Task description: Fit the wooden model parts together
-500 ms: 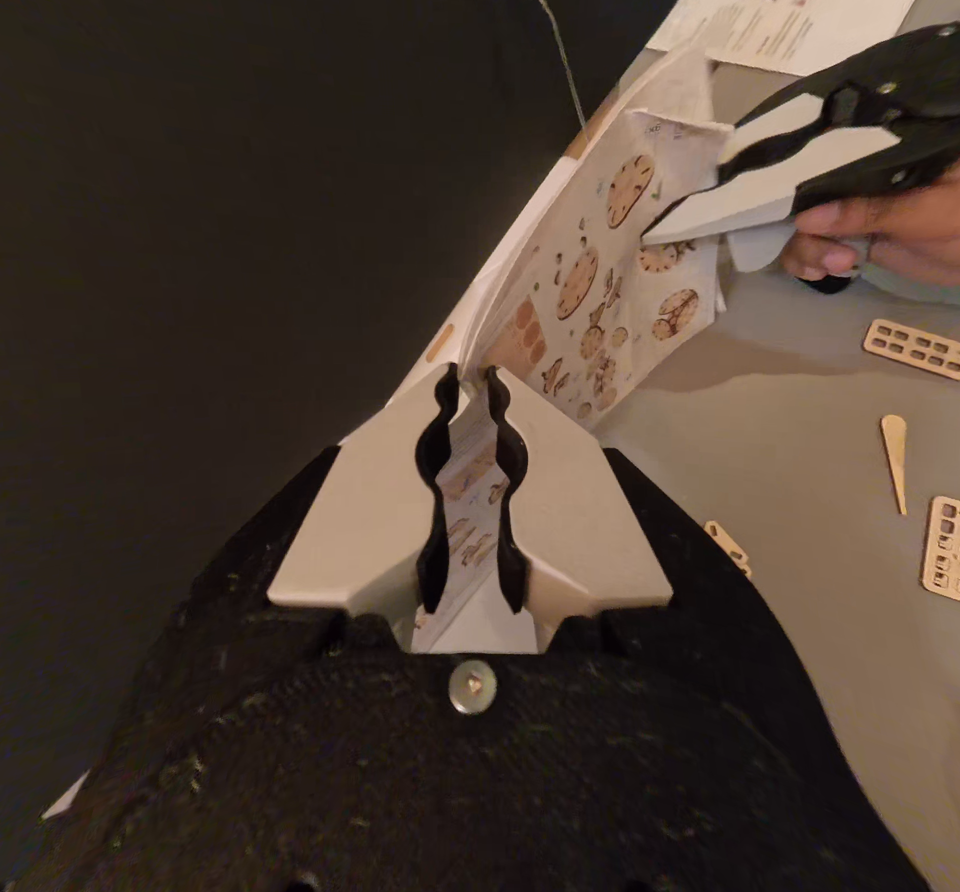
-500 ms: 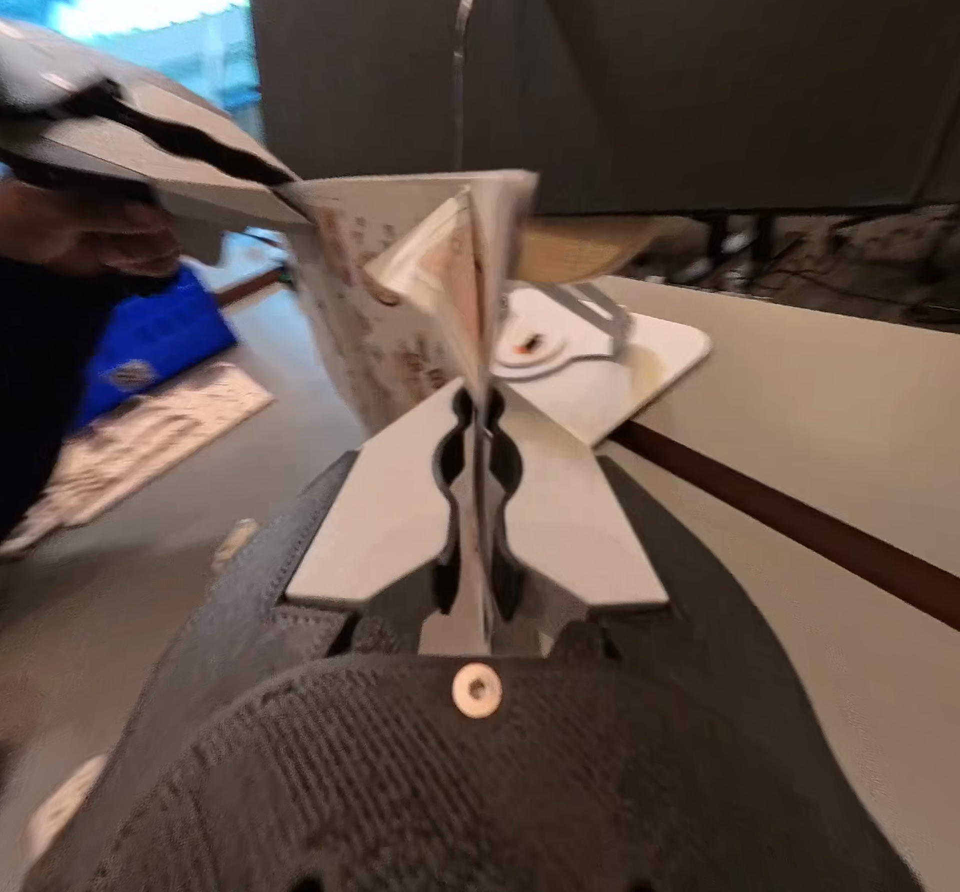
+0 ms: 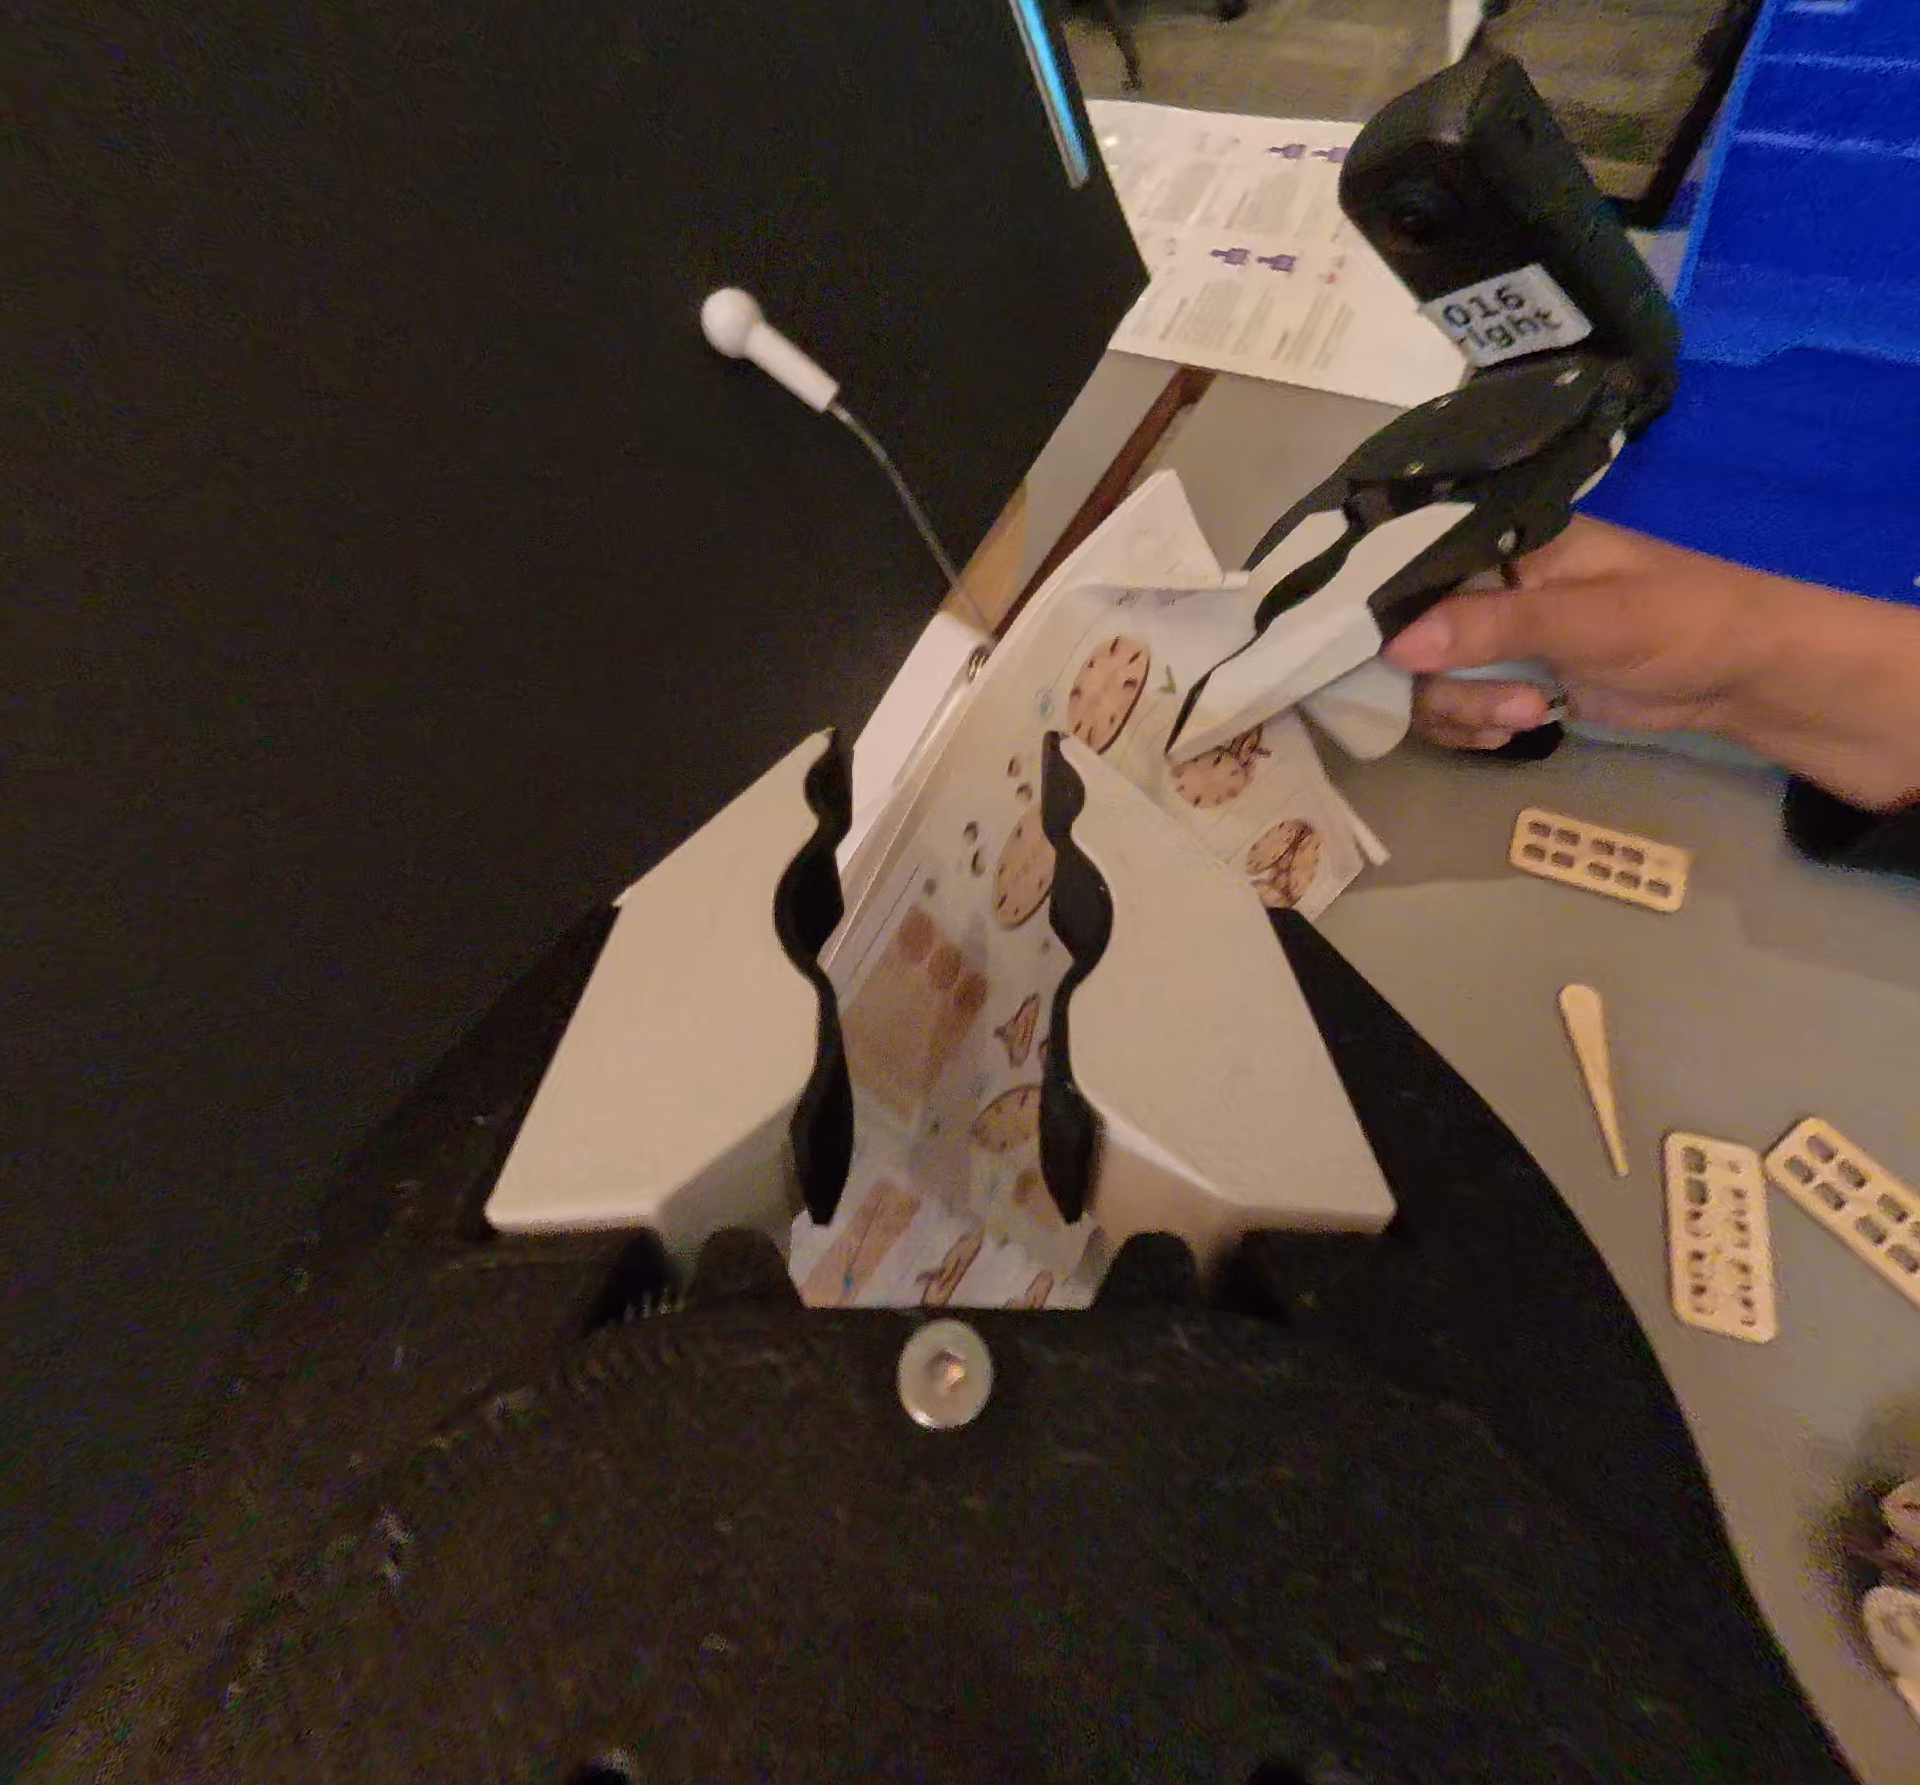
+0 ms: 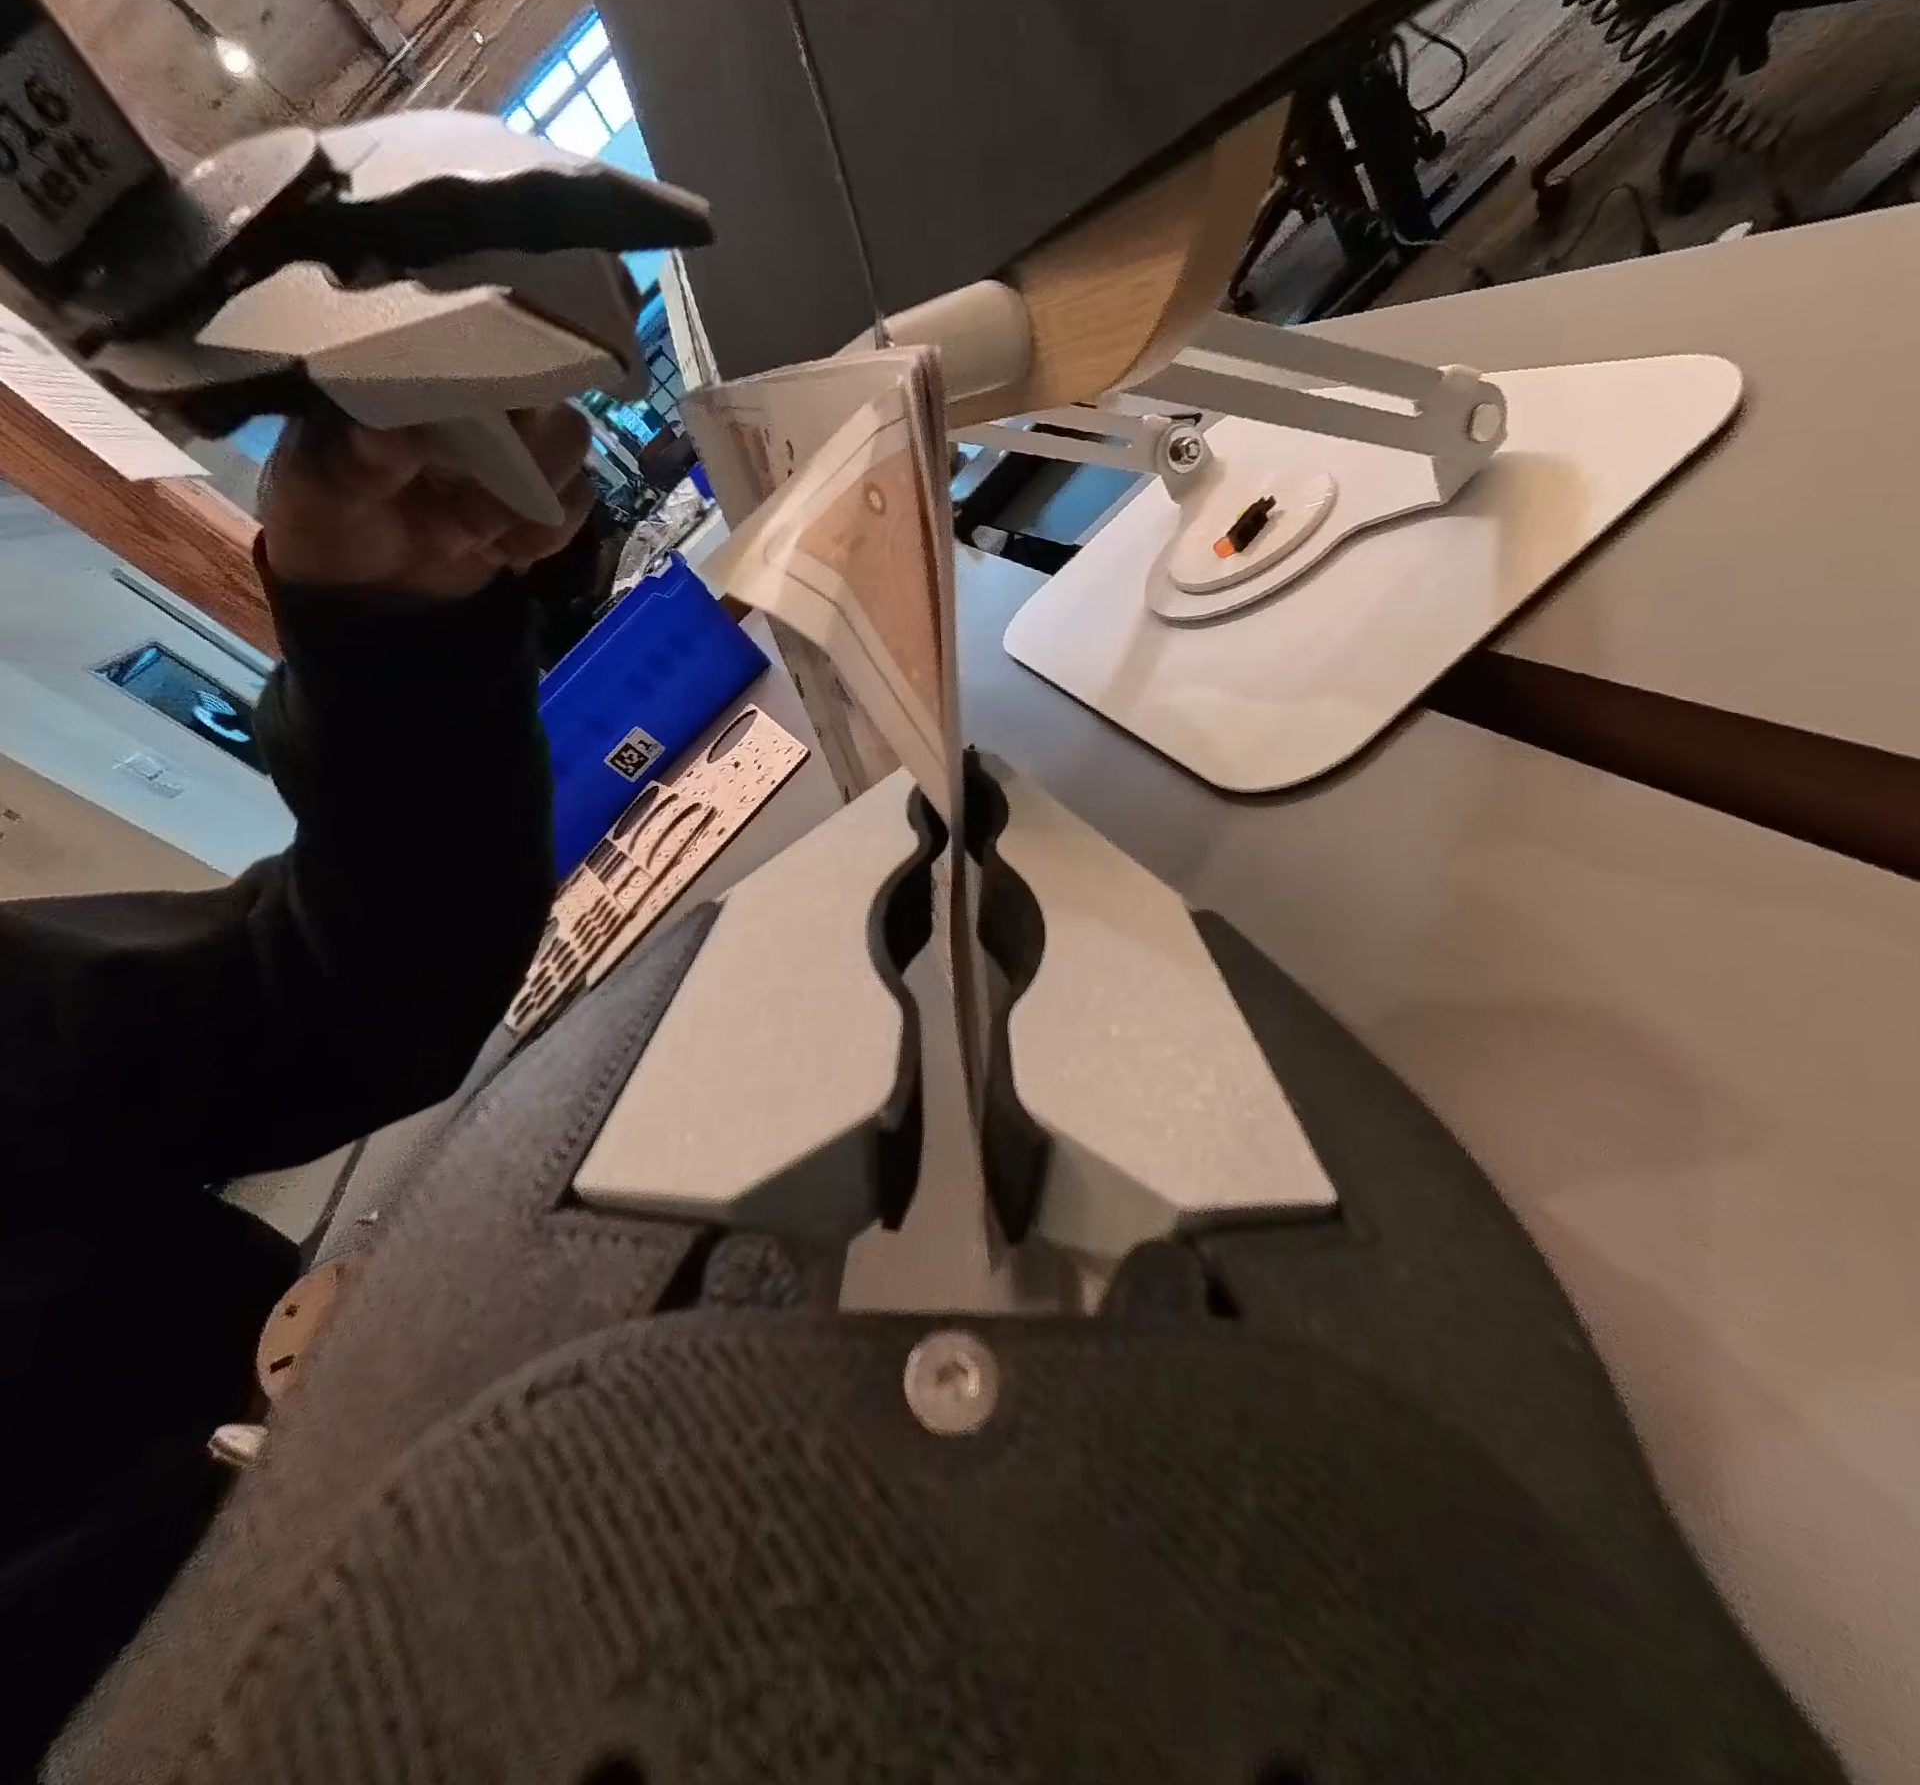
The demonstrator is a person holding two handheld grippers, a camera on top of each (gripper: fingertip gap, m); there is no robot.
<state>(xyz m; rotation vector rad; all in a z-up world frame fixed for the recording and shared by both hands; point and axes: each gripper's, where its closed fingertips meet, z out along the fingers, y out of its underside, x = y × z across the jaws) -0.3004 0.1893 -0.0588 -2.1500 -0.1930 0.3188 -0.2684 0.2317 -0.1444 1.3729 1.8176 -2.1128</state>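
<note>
grey tabletop [image 3: 1558, 956] is carrying wooden parts [image 3: 1600, 859]; right gripper [image 4: 961, 800] is clenching a booklet [image 3: 1117, 696] at centre frame, left gripper [image 3: 945, 779] jaws released around it.

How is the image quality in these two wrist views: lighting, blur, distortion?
Left wrist view: dim and warm, black panel swallowing half the frame, booklet near the right gripper slightly soft. Right wrist view: brighter, blown-out windows, motion smear on the left gripper and edges; both show fisheye bending.
</note>
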